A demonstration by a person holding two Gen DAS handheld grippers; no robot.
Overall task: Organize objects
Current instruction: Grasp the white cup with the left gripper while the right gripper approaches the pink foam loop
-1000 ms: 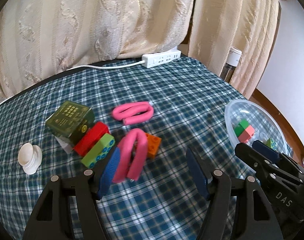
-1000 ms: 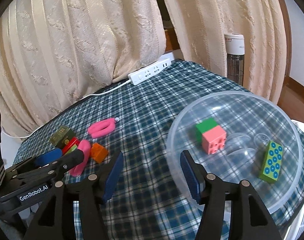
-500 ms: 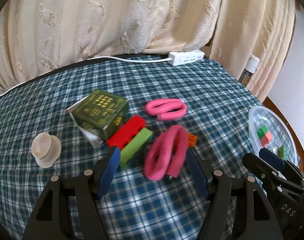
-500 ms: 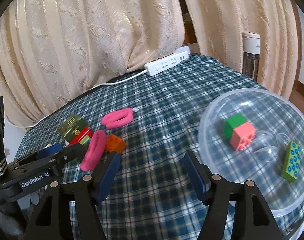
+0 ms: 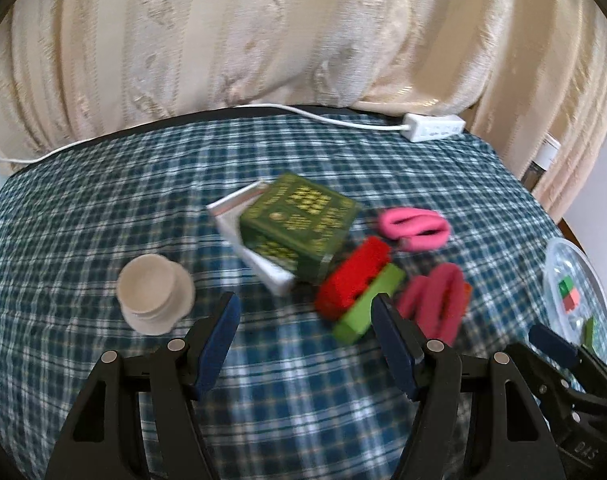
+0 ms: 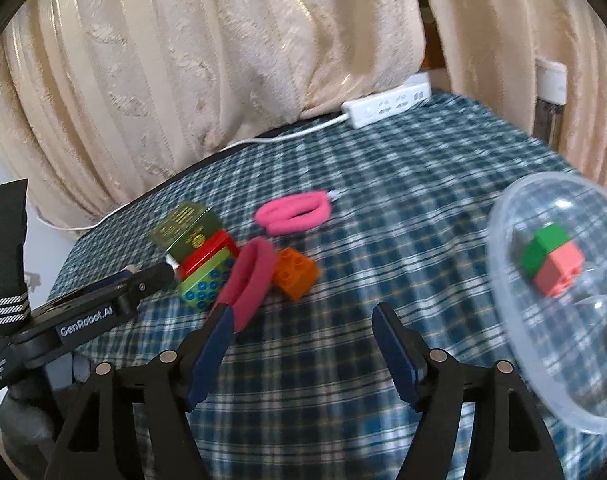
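My left gripper (image 5: 305, 330) is open over bare plaid cloth, with nothing between its fingers. Just past its right finger lie a lime green brick (image 5: 367, 306) and a red brick (image 5: 355, 276), side by side. A dark green box (image 5: 299, 224) rests on a white packet behind them. One pink loop (image 5: 435, 300) stands against an orange brick (image 6: 293, 272); another pink loop (image 5: 415, 222) lies flat farther back. My right gripper (image 6: 305, 336) hovers left of the clear bowl (image 6: 503, 216); its jaws are opening with nothing between them. The bowl holds a green-and-pink cube (image 6: 551, 264).
A cream cup-shaped piece (image 5: 155, 296) sits left of the left gripper. A white power strip (image 6: 387, 106) and its cable lie at the table's far edge, below cream curtains. A bottle (image 6: 549, 100) stands beyond the right edge. The left gripper's body (image 6: 103, 304) reaches in from the left.
The left gripper has swung left, so the upright pink loop now sits right of its fingers. The right gripper has moved left, away from the bowl, and its jaws have spread wider.
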